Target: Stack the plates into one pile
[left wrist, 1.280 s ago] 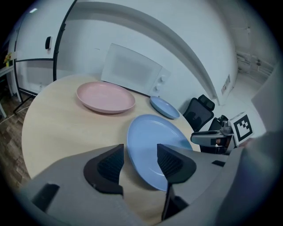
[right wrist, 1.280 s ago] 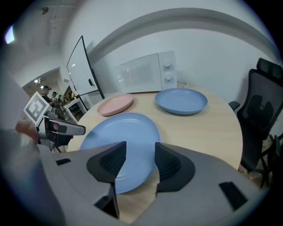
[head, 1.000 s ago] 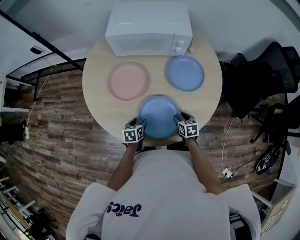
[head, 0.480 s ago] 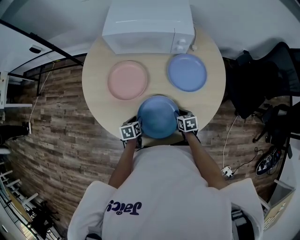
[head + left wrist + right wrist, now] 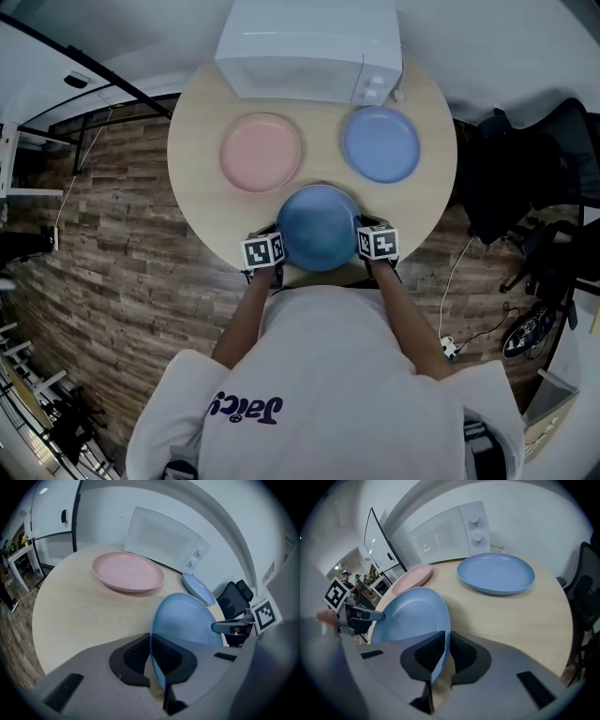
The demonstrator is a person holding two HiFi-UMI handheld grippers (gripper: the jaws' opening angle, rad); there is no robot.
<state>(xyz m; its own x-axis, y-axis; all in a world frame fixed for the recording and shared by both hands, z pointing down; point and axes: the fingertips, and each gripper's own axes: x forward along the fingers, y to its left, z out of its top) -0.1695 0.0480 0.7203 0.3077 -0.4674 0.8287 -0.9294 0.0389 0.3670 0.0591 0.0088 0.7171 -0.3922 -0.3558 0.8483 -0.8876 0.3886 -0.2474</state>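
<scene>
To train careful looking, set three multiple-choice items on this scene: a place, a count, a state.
1. Where does the microwave stand? A) at the table's far edge B) on the floor C) on a shelf
2. How many plates are there? A) two B) three C) five
3. The darker blue plate is A) lying on the floor B) held by both grippers C) inside the microwave

1 A: it stands behind the pink plate and lighter blue plate.
2 B: those two plus the darker one.
3 B: left gripper and right gripper, jaws just closed further, pinch its opposite rims.
</scene>
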